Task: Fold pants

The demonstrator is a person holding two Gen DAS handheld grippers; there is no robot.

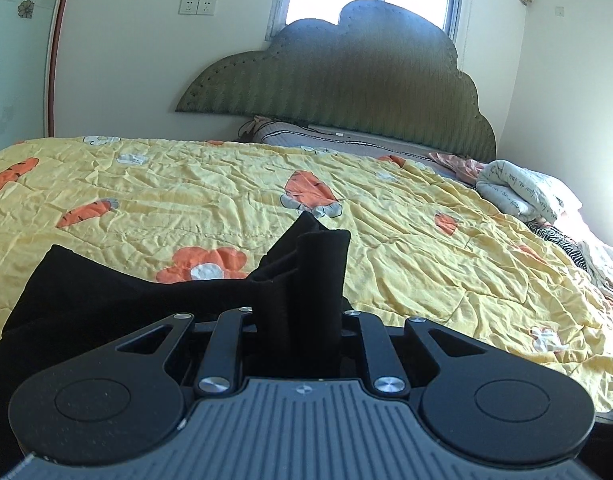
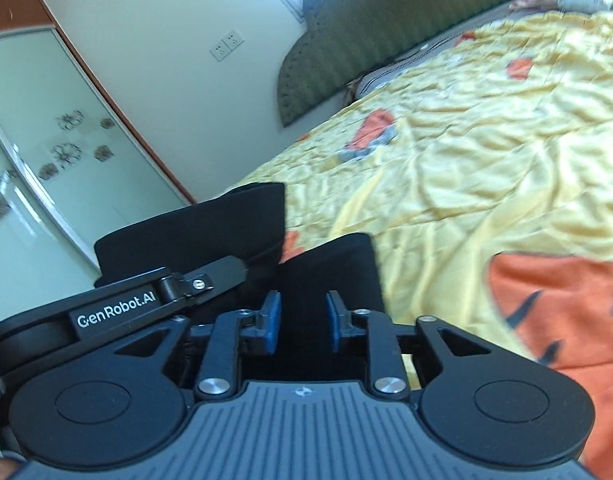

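My soft black pants (image 1: 106, 296) lay dark against the crumpled yellow quilt (image 1: 406, 240) printed with orange carrots and white-centred orange flowers. The scalloped padded headboard (image 1: 346, 80) was olive green, and my right claw (image 2: 302, 322) wore blue pads (image 2: 271, 320).

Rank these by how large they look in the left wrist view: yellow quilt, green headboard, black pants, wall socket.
1. yellow quilt
2. green headboard
3. black pants, though nearness to the camera enlarges them
4. wall socket

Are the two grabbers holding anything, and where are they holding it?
The left gripper holds the black pants by a bunched-up fold of cloth standing between its jaws. The right gripper has its jaws apart with pants cloth between them, not pinched.
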